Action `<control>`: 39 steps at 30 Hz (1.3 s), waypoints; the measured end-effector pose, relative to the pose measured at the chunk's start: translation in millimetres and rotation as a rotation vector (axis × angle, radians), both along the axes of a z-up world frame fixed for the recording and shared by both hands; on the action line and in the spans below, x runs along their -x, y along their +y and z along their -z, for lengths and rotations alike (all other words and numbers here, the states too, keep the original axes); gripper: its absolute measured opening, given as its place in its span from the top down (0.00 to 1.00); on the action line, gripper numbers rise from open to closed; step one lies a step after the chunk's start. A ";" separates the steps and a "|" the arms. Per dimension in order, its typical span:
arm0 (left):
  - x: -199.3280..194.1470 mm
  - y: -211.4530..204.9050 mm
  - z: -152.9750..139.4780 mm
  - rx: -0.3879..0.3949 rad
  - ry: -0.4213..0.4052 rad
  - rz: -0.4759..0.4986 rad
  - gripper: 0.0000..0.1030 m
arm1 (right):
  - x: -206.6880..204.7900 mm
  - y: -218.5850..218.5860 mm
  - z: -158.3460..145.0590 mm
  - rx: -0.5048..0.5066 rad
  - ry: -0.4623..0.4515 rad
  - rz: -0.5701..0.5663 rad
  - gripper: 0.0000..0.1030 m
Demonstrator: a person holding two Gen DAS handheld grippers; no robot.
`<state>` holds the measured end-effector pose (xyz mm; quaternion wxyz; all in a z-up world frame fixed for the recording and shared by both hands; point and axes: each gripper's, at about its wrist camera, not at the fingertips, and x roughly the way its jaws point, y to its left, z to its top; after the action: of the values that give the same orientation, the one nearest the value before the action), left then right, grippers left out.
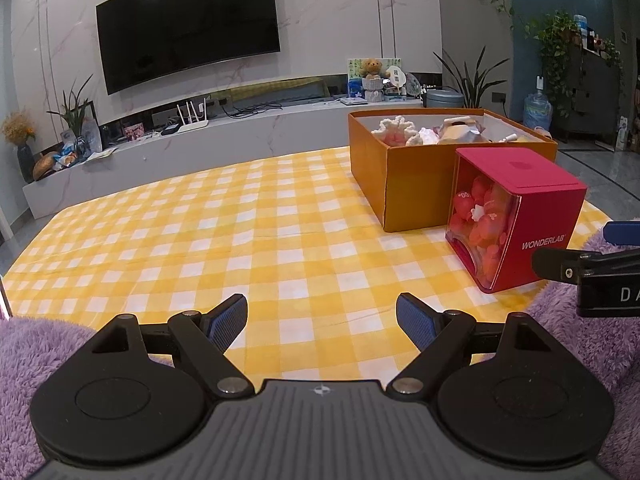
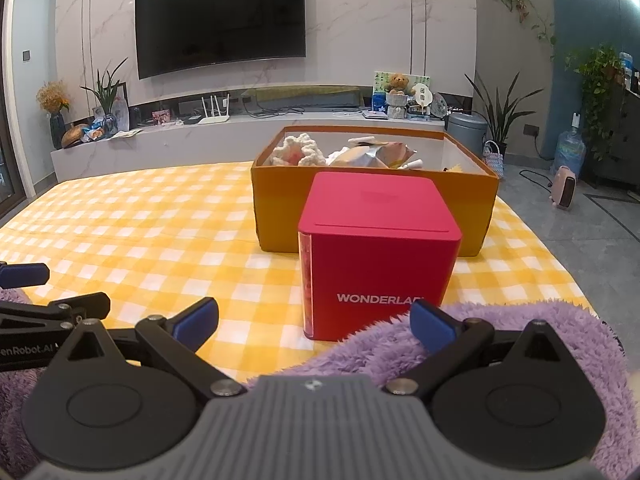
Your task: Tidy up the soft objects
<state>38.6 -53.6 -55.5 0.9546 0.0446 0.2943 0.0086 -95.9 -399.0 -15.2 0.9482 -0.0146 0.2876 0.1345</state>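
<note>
A fluffy purple fabric lies at the near edge of the yellow checked cloth, under both grippers; it shows at the lower left (image 1: 24,344) and right (image 1: 584,344) in the left wrist view and under the right gripper (image 2: 520,332). My left gripper (image 1: 320,320) is open and empty above the cloth. My right gripper (image 2: 316,324) is open, its right finger (image 2: 432,326) resting against the purple fabric. An orange box (image 1: 408,184) holds several soft items (image 2: 298,150). A red WONDERLAB box (image 2: 376,256) stands in front of it.
The yellow checked cloth (image 1: 200,240) covers the floor. A long white TV bench (image 1: 160,160) with a router, plants and ornaments runs behind it. A water jug (image 2: 570,150) and a pink heater (image 2: 564,192) stand at the right.
</note>
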 end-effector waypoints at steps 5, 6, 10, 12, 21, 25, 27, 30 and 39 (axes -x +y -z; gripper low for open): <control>1.0 -0.2 -1.8 0.006 -0.007 0.002 0.04 | 0.6 0.7 0.1 0.007 -0.003 0.003 0.03; 1.0 0.1 -2.2 0.008 -0.009 0.002 0.04 | 0.4 0.5 0.3 0.008 -0.003 0.003 0.03; 0.5 1.9 -2.3 0.018 -0.008 -0.004 0.04 | 0.7 0.7 0.0 0.006 -0.003 0.003 0.03; 0.5 1.9 -2.3 0.016 -0.009 -0.006 0.04 | 0.4 0.4 0.1 0.006 -0.003 0.003 0.03; 0.3 2.1 -2.3 0.018 -0.008 -0.006 0.04 | -0.3 0.3 0.8 0.001 -0.001 -0.002 0.03; 0.5 1.7 -2.2 0.017 -0.008 -0.005 0.04 | -0.1 0.3 0.8 0.001 -0.002 -0.002 0.03; 0.7 1.5 -2.2 0.016 -0.008 -0.001 0.04 | -0.3 -0.2 1.1 0.000 -0.002 -0.003 0.03; 0.9 0.2 -2.7 0.013 -0.010 0.004 0.04 | -0.2 -0.2 1.1 0.000 -0.002 -0.003 0.03; 1.1 -1.4 -3.1 0.009 -0.014 0.008 0.04 | -0.3 0.0 1.1 0.001 -0.002 -0.002 0.03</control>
<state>37.5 -54.9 -52.4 0.9568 0.0413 0.2876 0.0038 -95.6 -399.1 -16.3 0.9484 -0.0157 0.2864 0.1354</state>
